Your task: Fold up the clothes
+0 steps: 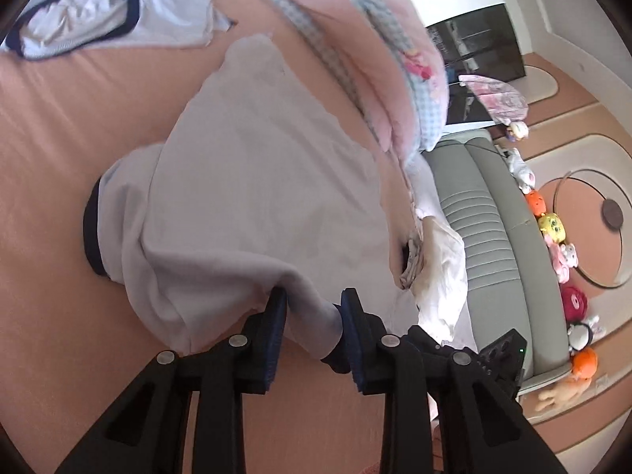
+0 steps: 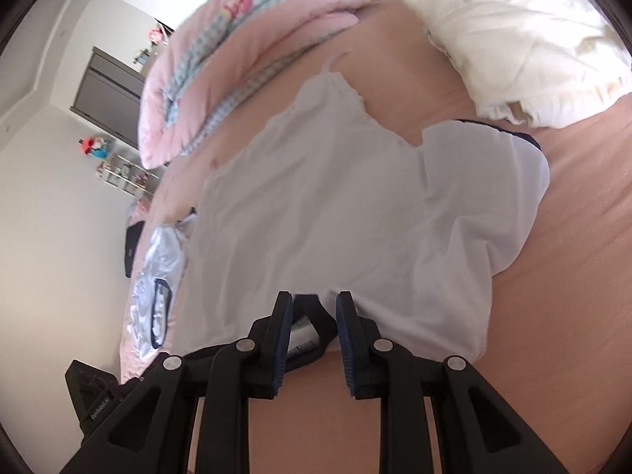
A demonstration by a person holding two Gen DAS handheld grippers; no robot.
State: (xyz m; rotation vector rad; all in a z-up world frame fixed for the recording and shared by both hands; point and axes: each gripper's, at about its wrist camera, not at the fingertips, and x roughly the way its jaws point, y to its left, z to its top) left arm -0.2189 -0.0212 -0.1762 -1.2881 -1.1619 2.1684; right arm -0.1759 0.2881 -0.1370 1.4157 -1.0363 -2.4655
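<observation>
A pale grey-white T-shirt (image 1: 256,197) with navy trim lies spread on the pink bed sheet (image 1: 59,138). One navy sleeve cuff (image 1: 91,233) sticks out to the left. My left gripper (image 1: 314,304) is shut on a bunched fold at the shirt's near edge, and the cloth fills the gap between the pads. In the right wrist view the same shirt (image 2: 335,217) runs away from my right gripper (image 2: 314,308). That gripper is shut on the navy collar with its label (image 2: 304,333). The near edge of the shirt is raised off the sheet at both grippers.
A second light garment with navy trim (image 1: 79,12) lies further off on the bed. A pink checked quilt (image 1: 375,59) is heaped behind the shirt, and a cream pillow (image 2: 513,39) sits beside it. A grey padded bench (image 1: 486,217) with several soft toys (image 1: 553,229) borders the bed.
</observation>
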